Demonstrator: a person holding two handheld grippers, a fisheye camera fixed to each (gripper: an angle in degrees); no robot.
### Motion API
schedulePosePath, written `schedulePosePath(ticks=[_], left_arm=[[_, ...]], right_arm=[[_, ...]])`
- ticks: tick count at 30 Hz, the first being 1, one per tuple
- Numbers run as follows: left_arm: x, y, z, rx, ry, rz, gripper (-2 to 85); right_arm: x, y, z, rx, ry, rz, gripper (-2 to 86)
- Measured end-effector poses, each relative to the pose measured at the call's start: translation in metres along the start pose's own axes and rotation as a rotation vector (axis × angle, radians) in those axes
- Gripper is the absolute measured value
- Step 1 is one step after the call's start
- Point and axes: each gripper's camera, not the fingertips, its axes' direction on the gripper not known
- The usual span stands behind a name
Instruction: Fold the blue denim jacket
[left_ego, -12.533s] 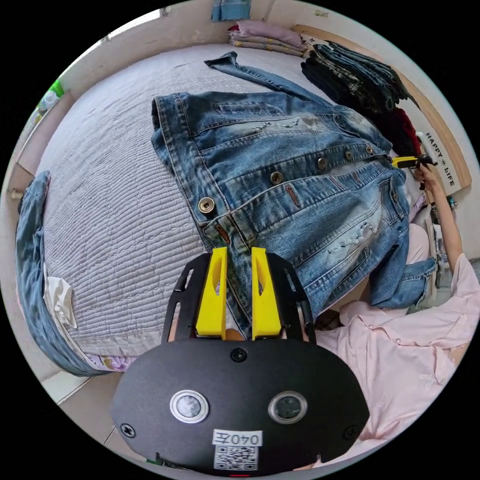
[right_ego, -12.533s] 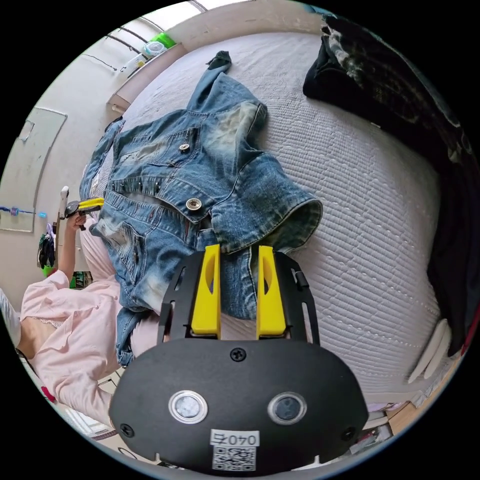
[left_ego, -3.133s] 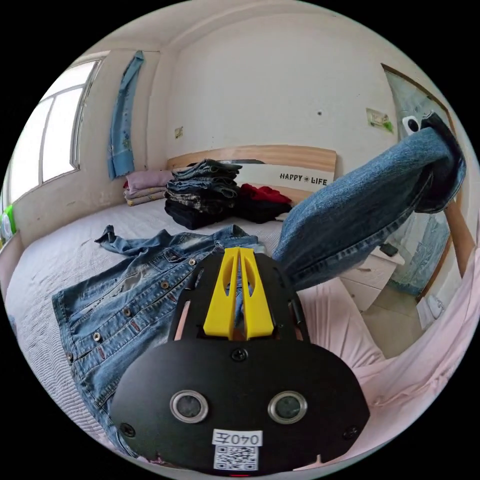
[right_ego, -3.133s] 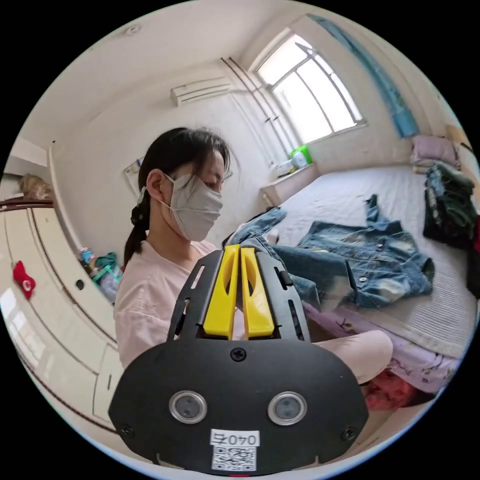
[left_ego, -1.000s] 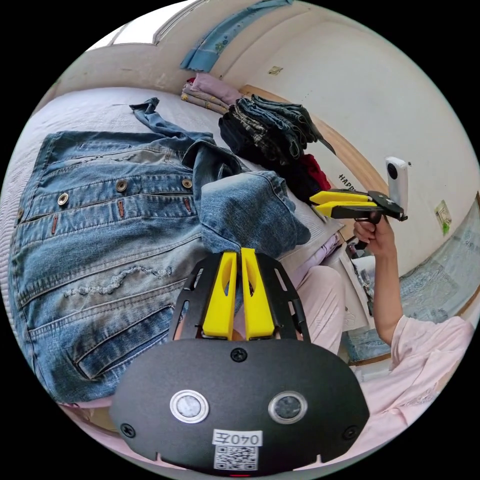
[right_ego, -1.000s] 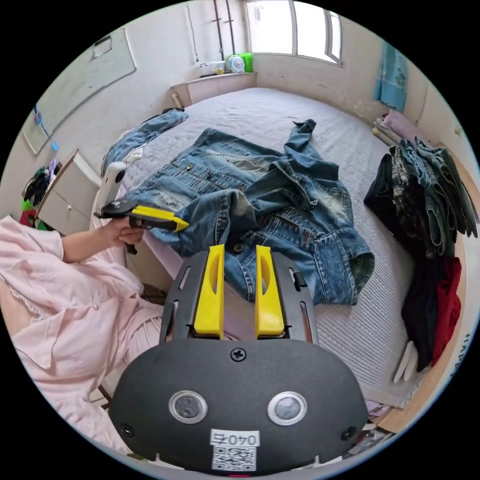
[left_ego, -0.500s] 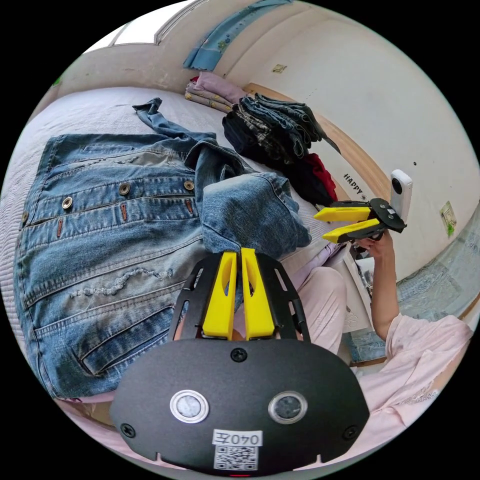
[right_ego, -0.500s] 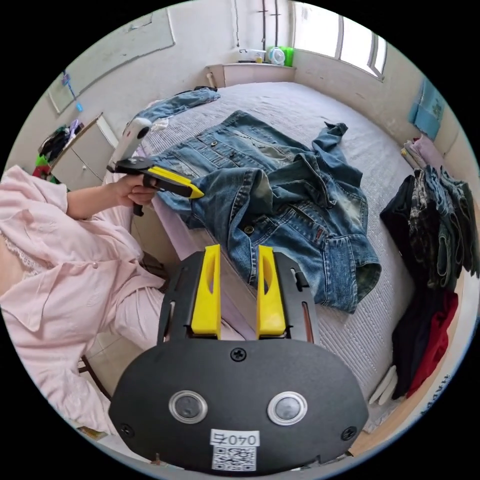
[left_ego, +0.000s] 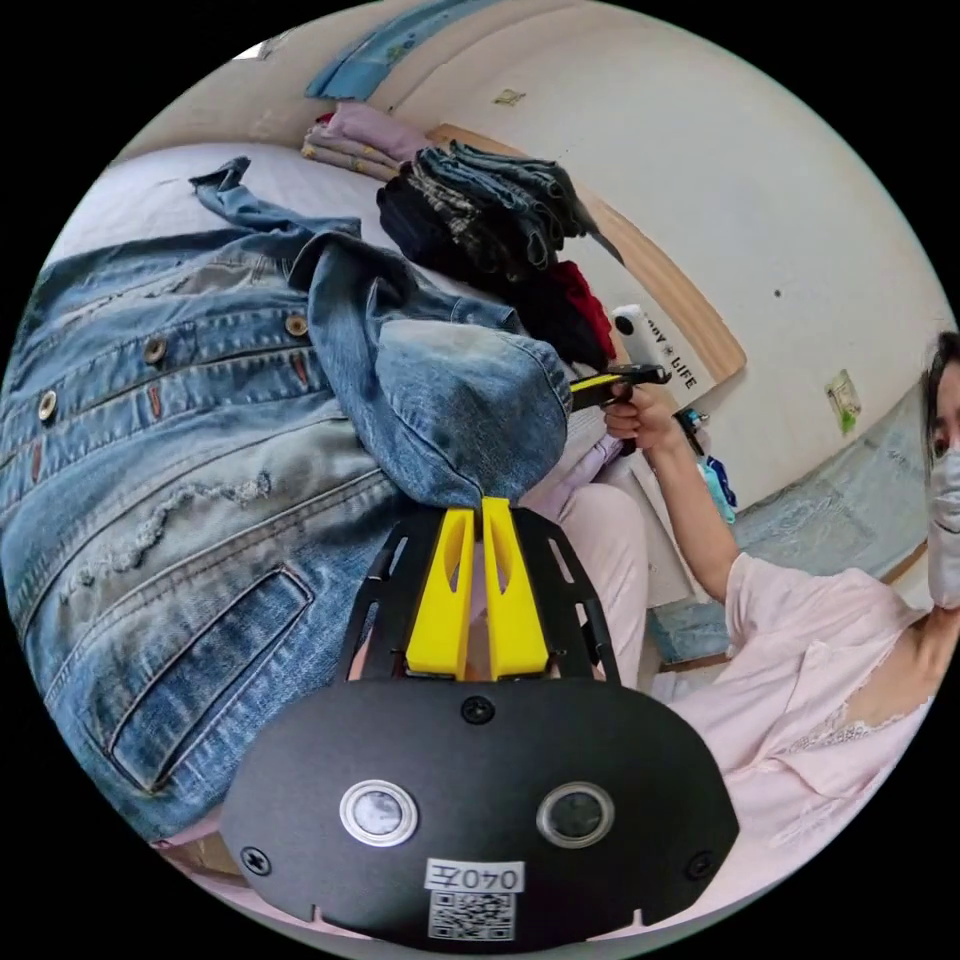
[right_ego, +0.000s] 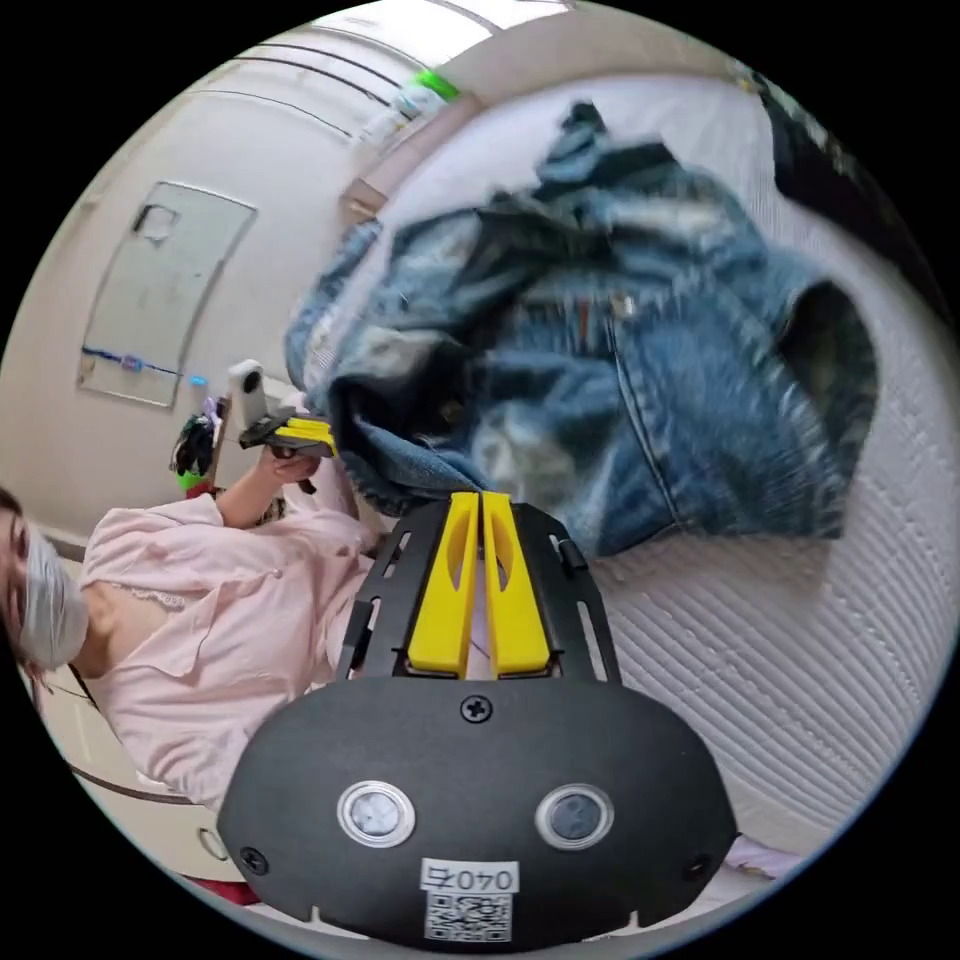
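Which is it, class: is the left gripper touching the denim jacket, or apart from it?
Touching. In the left gripper view, the left gripper is closed on a bunched fold of the denim jacket.

- My right gripper view is blurry, so the denim jacket (right_ego: 640, 330) looks smeared and I can't make out its buttons or seams.
- In my left gripper view, the jacket runs off the picture's left edge.
- My right gripper (left_ego: 600, 385) is half hidden behind a jacket sleeve (left_ego: 450, 400) there; I can't tell how its jaws stand.
- My left gripper (right_ego: 315, 435) looks tiny, its tips hidden by denim.
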Motion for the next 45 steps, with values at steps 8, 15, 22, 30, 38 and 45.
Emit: schedulePosePath(ticks=[8, 15, 22, 30, 38, 45], left_arm=[[0.048, 0.048, -0.042, 0.161, 0.113, 0.275, -0.8], [0.082, 0.114, -0.023, -0.117, -0.054, 0.371, -0.9], [0.117, 0.085, -0.085, 0.107, -0.342, 0.258, 0.7], [0.209, -0.092, 0.019, -0.066, -0.596, 0.808, 10.7], [0.252, -0.134, 0.129, -0.559, -0.901, 1.292, 8.6], [0.217, -0.119, 0.168, -0.862, -1.01, 1.228, 0.9]], right_arm=[[-0.006, 0.027, -0.023, 0.189, -0.051, -0.132, -1.0], [0.05, -0.001, 0.024, 0.125, 0.028, 0.014, -0.9], [0.02, 0.008, 0.031, 0.095, 0.163, -0.079, -0.8], [0.028, 0.012, 0.046, 0.064, 0.209, -0.061, -0.8], [0.057, 0.023, 0.055, 0.08, 0.141, -0.064, -0.8], [0.075, 0.031, 0.062, 0.086, 0.119, -0.072, -0.8]])
